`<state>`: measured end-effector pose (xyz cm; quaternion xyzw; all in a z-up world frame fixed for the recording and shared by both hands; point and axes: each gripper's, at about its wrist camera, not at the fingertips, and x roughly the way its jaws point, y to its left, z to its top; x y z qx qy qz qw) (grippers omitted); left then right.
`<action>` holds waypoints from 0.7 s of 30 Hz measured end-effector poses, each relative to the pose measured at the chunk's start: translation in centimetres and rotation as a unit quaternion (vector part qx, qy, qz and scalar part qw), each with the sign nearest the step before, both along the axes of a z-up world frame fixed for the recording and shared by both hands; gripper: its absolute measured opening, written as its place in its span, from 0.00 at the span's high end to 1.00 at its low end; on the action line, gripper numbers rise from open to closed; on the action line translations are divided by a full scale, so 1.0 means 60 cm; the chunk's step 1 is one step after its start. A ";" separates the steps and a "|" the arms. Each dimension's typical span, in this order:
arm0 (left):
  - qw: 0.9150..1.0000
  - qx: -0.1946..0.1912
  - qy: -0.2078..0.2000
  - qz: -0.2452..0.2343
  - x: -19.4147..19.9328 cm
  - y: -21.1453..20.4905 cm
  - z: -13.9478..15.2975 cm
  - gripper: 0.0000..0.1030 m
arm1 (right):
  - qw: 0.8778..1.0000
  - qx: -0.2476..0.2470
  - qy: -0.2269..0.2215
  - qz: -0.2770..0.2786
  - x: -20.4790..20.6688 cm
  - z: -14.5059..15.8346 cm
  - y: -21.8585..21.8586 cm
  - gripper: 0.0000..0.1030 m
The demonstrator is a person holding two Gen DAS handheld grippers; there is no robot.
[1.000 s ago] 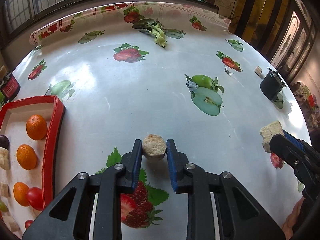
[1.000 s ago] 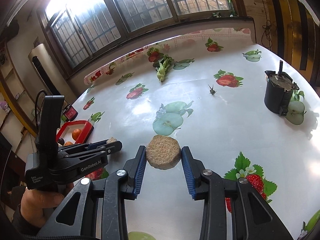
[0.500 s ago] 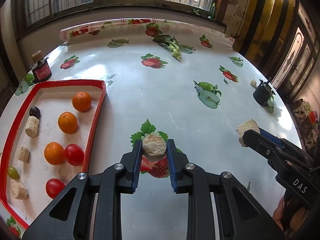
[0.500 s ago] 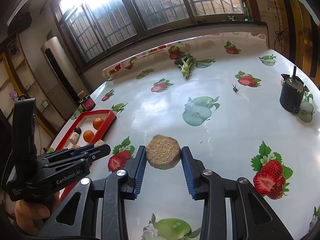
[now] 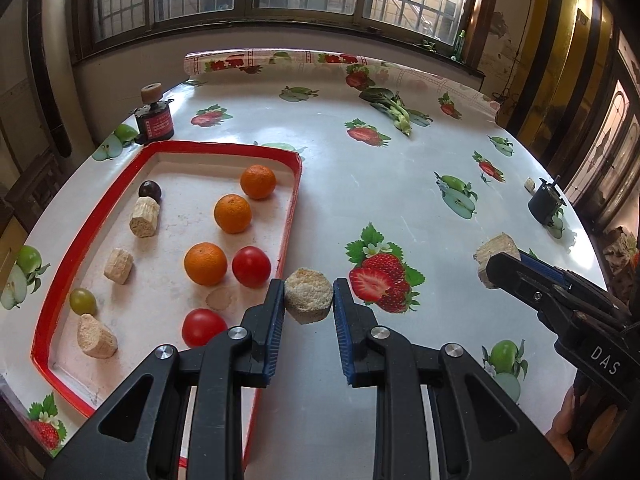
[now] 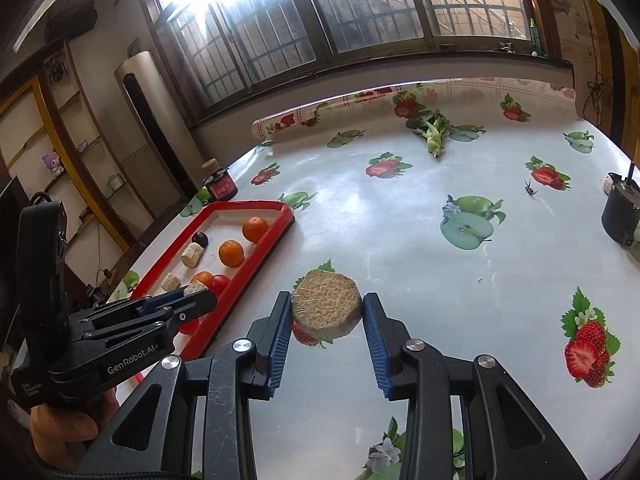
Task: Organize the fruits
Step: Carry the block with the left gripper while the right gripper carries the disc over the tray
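My left gripper [image 5: 308,298] is shut on a small tan fibrous chunk [image 5: 308,295], held in the air just right of the red-rimmed tray's [image 5: 298,184] right rim. The tray holds three oranges [image 5: 232,213], red tomatoes [image 5: 251,267], a green grape [image 5: 83,301], a dark fruit [image 5: 149,190] and several tan chunks [image 5: 144,216]. My right gripper [image 6: 326,314] is shut on a larger round tan chunk [image 6: 325,305], above the tablecloth, to the right of the tray [image 6: 256,249]. The right gripper also shows in the left wrist view [image 5: 496,270].
A dark red jar [image 5: 155,120] stands behind the tray. A leafy green vegetable [image 5: 394,108] lies at the back of the table. A black can [image 6: 621,216] stands at the right edge with a small tan piece [image 5: 529,184] beside it. The tablecloth [image 5: 380,184] has printed fruit.
Both grippers have moved left toward the tray with their chunks held. The tray now fills more of the left wrist view, and the left chunk is beside its right rim.
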<state>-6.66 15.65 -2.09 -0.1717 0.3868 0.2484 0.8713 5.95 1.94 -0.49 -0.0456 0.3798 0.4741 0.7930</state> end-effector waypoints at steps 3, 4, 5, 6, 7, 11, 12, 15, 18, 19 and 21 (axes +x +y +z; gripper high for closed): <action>1.000 0.003 0.000 0.012 -0.021 0.010 0.000 0.79 | 1.000 -0.001 0.001 0.013 -0.012 0.000 0.016 0.65; 1.000 0.004 0.000 0.016 -0.028 0.013 0.000 0.79 | 1.000 -0.002 0.001 0.016 -0.016 0.000 0.022 0.65; 1.000 0.005 0.000 0.019 -0.034 0.016 0.000 0.79 | 1.000 -0.002 0.000 0.020 -0.020 0.000 0.027 0.65; 1.000 0.005 0.000 0.022 -0.039 0.019 0.000 0.79 | 1.000 -0.002 0.001 0.023 -0.023 0.000 0.032 0.65; 1.000 0.004 0.000 0.025 -0.044 0.022 0.000 0.79 | 1.000 -0.003 0.001 0.027 -0.027 0.000 0.036 0.65; 0.999 0.002 -0.001 0.033 -0.061 0.033 -0.001 0.79 | 0.999 -0.004 -0.002 0.039 -0.040 0.002 0.051 0.65; 0.999 0.003 0.000 0.036 -0.064 0.035 -0.001 0.79 | 0.999 -0.004 -0.002 0.042 -0.043 0.002 0.054 0.65; 0.999 0.006 0.002 0.042 -0.073 0.041 -0.002 0.79 | 0.999 -0.006 -0.003 0.049 -0.051 0.003 0.064 0.65; 0.999 0.010 0.005 0.050 -0.082 0.048 -0.004 0.79 | 0.998 -0.008 -0.003 0.057 -0.059 0.002 0.075 0.65; 0.999 0.011 0.005 0.053 -0.086 0.051 -0.004 0.79 | 0.998 -0.009 -0.003 0.060 -0.061 0.001 0.078 0.65; 0.998 0.013 0.006 0.059 -0.093 0.056 -0.004 0.79 | 0.998 -0.011 -0.003 0.065 -0.064 -0.001 0.085 0.65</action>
